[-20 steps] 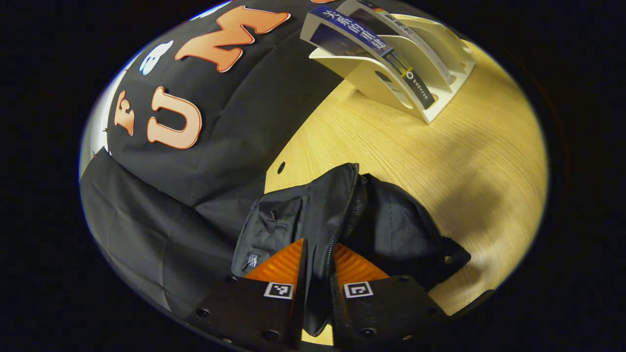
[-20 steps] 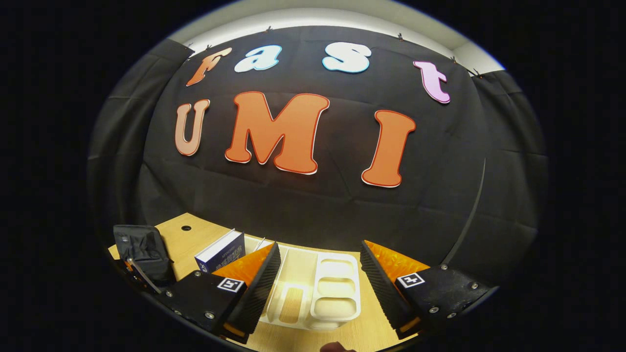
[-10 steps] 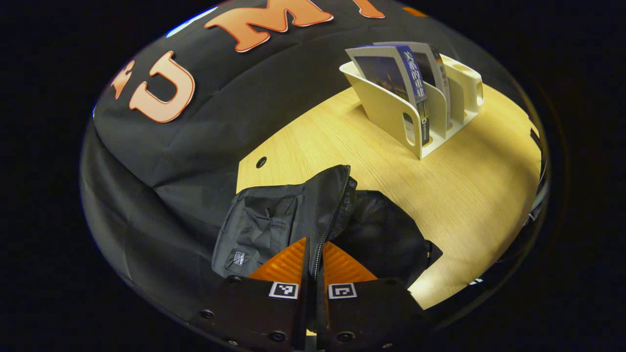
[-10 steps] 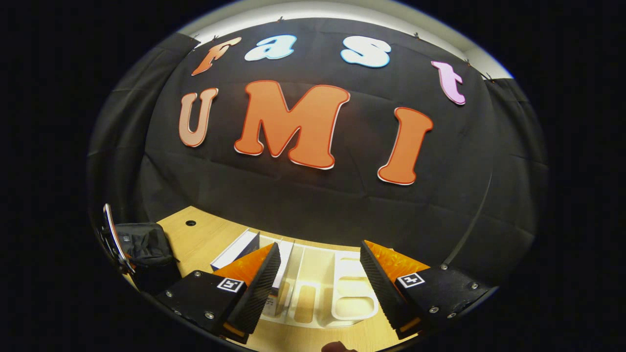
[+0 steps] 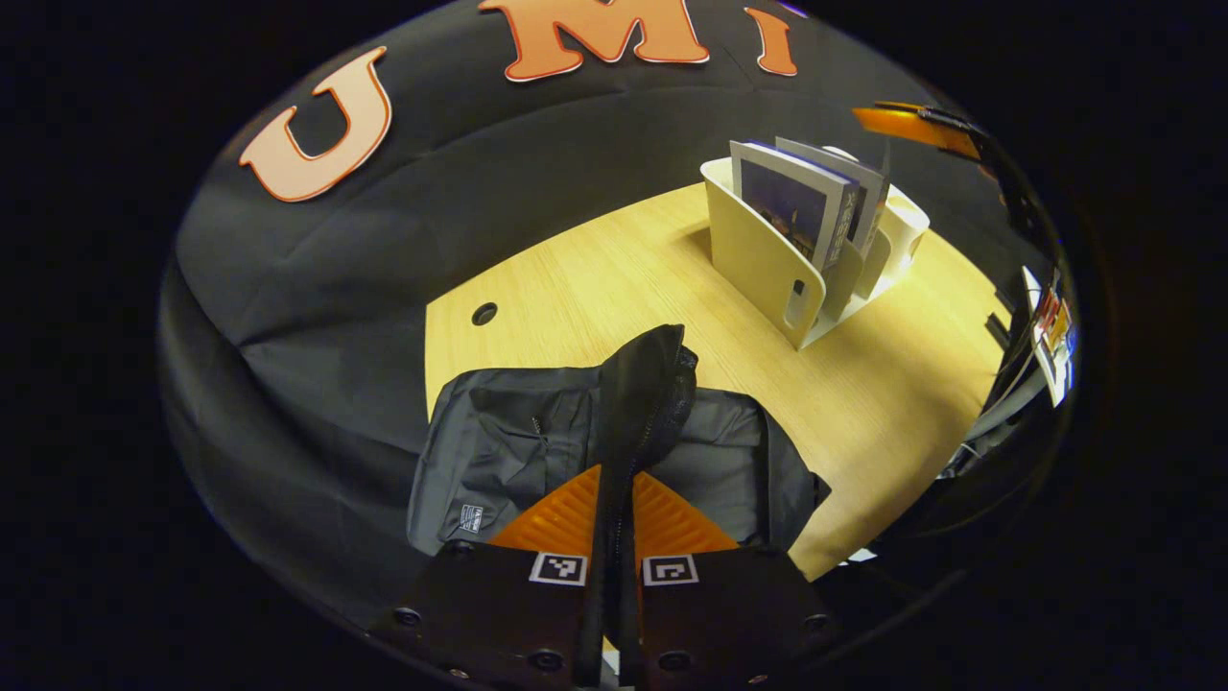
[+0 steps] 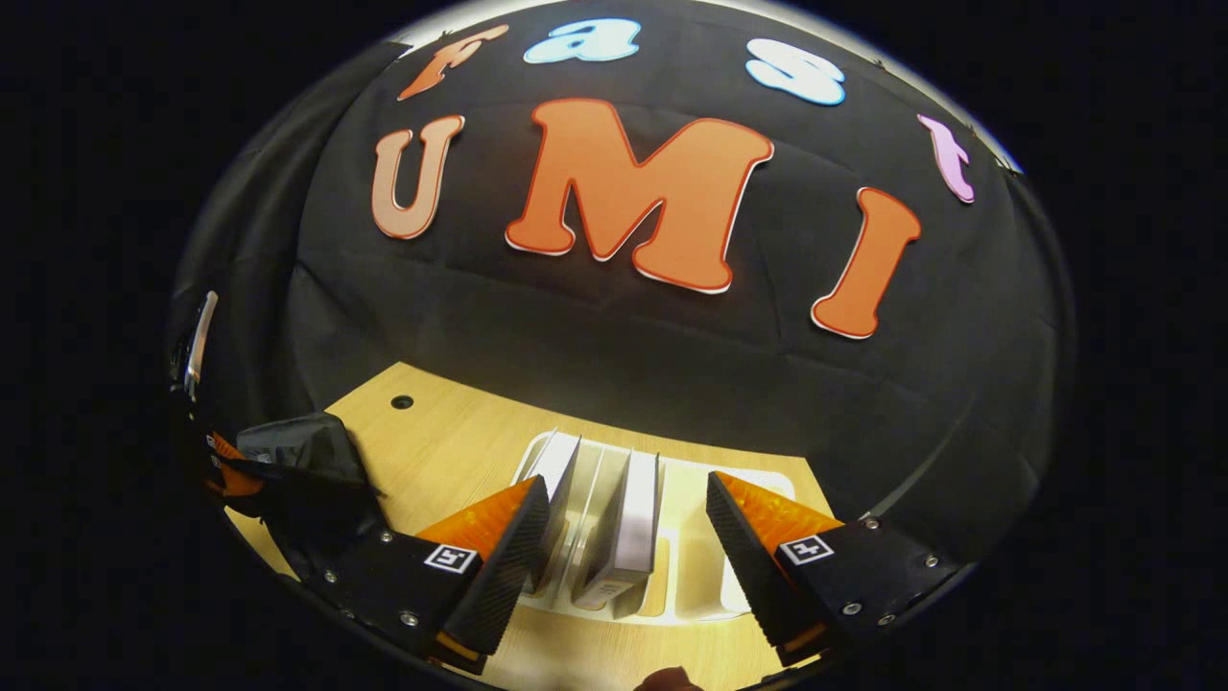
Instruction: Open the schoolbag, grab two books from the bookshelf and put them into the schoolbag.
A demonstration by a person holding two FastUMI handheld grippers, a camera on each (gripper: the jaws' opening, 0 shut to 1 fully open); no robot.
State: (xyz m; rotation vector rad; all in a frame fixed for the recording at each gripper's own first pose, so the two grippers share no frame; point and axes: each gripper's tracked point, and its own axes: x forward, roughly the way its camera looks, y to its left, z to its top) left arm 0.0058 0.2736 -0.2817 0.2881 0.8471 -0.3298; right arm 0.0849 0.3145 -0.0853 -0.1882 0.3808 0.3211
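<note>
On wooden table [image 5: 892, 384], black schoolbag [image 5: 537, 441], zipper edge pinched by left gripper [image 5: 614, 523]; right gripper [image 6: 628, 523] wide above books [image 6: 628, 523]

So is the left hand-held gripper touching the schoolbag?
Touching. In the left gripper view, the left hand-held gripper is closed on the schoolbag's raised zipper edge, with the black fabric squeezed between both fingers.

Warm overhead light brightens the pale wooden table [image 5: 595, 278]; the cream plastic bookshelf [image 5: 763, 259] casts a soft shadow rightward. Fisheye bending warps dim edges; focus stays sharp.
</note>
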